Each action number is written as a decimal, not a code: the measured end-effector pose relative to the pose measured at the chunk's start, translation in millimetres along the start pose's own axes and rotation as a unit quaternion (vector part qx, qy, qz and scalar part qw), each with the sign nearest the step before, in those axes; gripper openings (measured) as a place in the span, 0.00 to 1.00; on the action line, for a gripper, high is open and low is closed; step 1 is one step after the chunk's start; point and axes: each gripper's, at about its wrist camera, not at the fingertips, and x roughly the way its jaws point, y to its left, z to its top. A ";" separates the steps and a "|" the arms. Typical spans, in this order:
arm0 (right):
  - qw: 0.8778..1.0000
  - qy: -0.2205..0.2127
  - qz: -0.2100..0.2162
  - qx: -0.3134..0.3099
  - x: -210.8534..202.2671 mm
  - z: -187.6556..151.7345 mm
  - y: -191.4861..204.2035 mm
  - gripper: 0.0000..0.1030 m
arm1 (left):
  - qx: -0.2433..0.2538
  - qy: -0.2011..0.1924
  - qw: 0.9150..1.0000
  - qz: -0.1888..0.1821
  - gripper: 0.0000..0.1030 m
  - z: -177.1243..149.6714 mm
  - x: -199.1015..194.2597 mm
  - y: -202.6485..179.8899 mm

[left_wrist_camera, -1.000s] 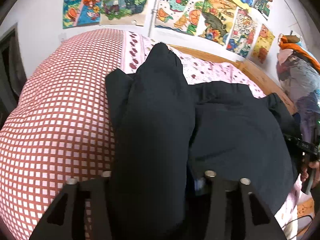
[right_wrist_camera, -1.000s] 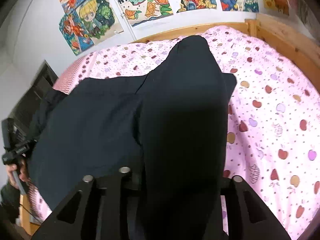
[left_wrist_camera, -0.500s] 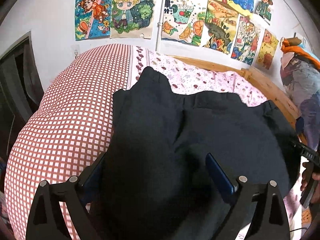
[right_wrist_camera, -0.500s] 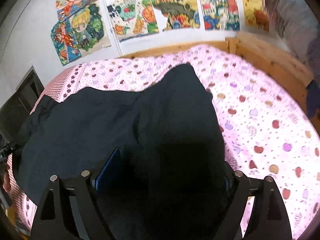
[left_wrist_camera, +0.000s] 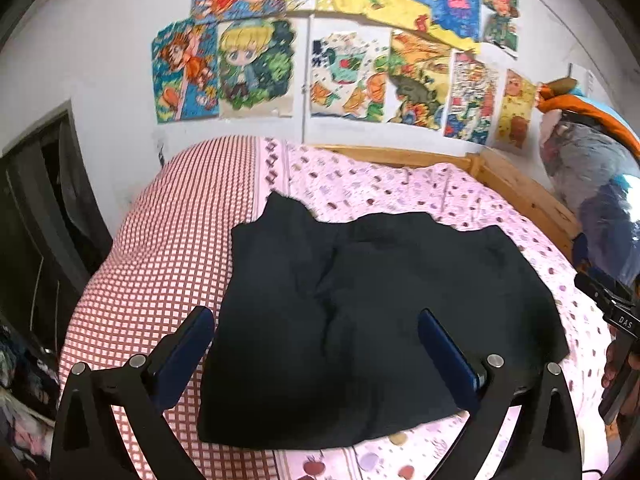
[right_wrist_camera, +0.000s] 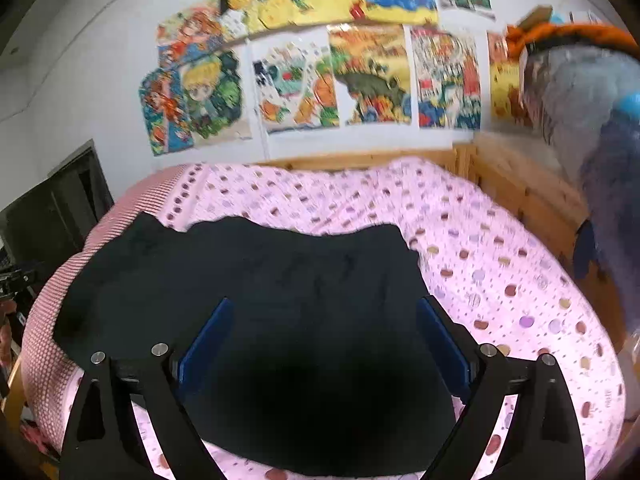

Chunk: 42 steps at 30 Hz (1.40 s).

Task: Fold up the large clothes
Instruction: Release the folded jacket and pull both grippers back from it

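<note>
A black garment [left_wrist_camera: 380, 300] lies folded into a rough rectangle on the bed, partly on the pink fruit-print sheet [left_wrist_camera: 400, 188] and partly on the red checked cover [left_wrist_camera: 172, 240]. My left gripper [left_wrist_camera: 314, 314] hovers above its near left part, jaws still opening wide, blue pads [left_wrist_camera: 188, 344] clear of the cloth. In the right wrist view the same garment [right_wrist_camera: 260, 272] spreads out below my right gripper [right_wrist_camera: 325, 303]. Those jaws are also opening, and nothing is pressed between them.
A wooden bed frame [left_wrist_camera: 516, 184] runs along the far and right sides. Colourful posters [left_wrist_camera: 348, 76] cover the wall. Hanging clothes [left_wrist_camera: 592, 168] stand at the right. A dark cabinet [left_wrist_camera: 36, 220] is at the left. A person's hand [left_wrist_camera: 612, 364] shows at the right edge.
Both grippers let go of the black cloth, opened wide and rose back from the bed. The folded-over parts now lie flat on the garment.
</note>
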 end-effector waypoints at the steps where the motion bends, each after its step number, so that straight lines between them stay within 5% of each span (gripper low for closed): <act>1: 1.000 -0.008 0.003 -0.005 -8.7 1.2 4.4 0.89 | 0.004 -0.005 1.000 -0.002 1.00 -0.2 -7.7 -2.4; 23: 0.994 -0.091 0.058 -0.033 -142.7 -26.1 78.8 0.91 | 0.034 -0.128 0.991 0.003 1.00 -50.7 -162.2 -46.6; 42: 0.992 -0.103 0.042 -0.058 -181.0 -76.2 102.6 0.93 | 0.055 -0.128 0.990 0.016 1.00 -101.9 -155.0 -42.0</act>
